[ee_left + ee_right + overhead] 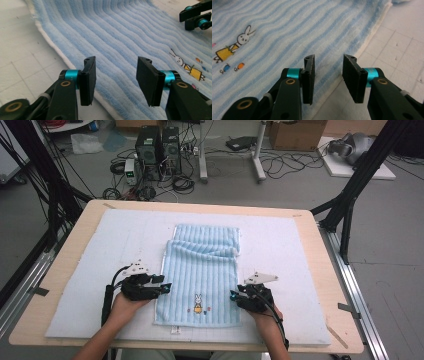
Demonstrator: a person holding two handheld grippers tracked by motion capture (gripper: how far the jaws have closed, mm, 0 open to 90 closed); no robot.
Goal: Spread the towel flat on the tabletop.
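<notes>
A light blue ribbed towel [202, 275] lies on the white mat, its far end folded back over itself, with a small rabbit picture [198, 303] near its front edge. My left gripper [164, 287] is at the towel's left edge, low to the mat. In the left gripper view its jaws [116, 75] stand apart over that edge of the towel [112, 32], nothing pinched between them. My right gripper [234, 296] is at the towel's right edge. In the right gripper view its jaws [328, 75] straddle the hem of the towel [287, 32], parted, the pads not pressing on it.
The white mat [125, 240] covers most of the wooden table [320, 250]. Beyond the far edge, computer towers [157, 150] and cables sit on the floor. Black frame legs [350, 195] stand at the right. The right gripper [193, 17] shows across the towel in the left gripper view.
</notes>
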